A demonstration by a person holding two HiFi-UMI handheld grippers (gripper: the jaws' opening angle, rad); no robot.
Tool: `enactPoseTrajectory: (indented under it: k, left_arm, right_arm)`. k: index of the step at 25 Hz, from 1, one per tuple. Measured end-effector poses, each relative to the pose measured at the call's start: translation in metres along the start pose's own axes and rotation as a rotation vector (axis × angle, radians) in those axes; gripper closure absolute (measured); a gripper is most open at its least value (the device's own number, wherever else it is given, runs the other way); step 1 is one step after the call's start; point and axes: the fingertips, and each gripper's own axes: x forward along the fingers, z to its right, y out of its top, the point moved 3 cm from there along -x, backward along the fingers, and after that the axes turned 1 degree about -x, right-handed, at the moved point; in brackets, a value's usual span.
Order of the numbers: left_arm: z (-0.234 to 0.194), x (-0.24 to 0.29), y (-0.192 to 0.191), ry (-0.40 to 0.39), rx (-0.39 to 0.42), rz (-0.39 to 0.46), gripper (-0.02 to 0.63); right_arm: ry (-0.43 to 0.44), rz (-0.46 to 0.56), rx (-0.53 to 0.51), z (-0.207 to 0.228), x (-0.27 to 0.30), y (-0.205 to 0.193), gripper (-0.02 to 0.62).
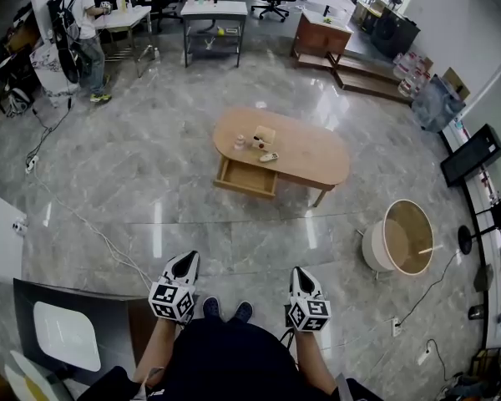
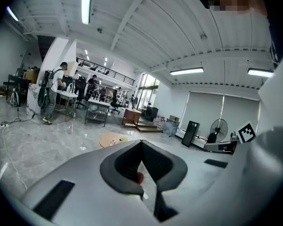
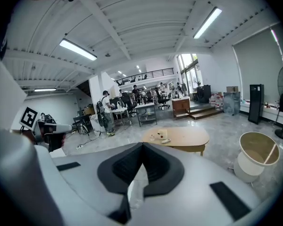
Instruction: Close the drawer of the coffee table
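Note:
The oval wooden coffee table stands mid-floor, a few steps ahead of me. Its drawer is pulled open toward me on the table's left part and looks empty. A few small items sit on the tabletop above it. My left gripper and right gripper are held low by my body, far from the table, both shut and empty. The table is small in the left gripper view, past the shut left gripper. In the right gripper view the table lies beyond the shut right gripper.
A round white tub-like side table stands to the right of the coffee table. A dark panel with a white pad is at my lower left. Cables trail over the floor at left. A person stands at desks far back.

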Motion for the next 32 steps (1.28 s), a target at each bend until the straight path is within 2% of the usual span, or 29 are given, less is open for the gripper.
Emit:
enactPoseTrajectory:
  k: [7,12,20,32]
  left_arm:
    - [-0.003,0.004,0.006,-0.008,0.031,0.007,0.581]
    - [0.005,0.004,0.01,-0.037,0.075,0.0,0.581]
    - [-0.01,-0.002,0.021,-0.003,0.075,0.029,0.581]
    - [-0.049,-0.029,0.016,-0.045,0.06,0.029,0.581]
  right_arm:
    - [0.008,0.03,0.006,-0.005,0.001,0.002,0.569]
    - [-0.039,0.02,-0.008,-0.001,-0.001,0.005,0.569]
    - [-0.066,0.023,0.011,-0.005,-0.005,0.004,0.569]
    - [-0.068,0.067,0.006,-0.056,0.002,0.002,0.569]
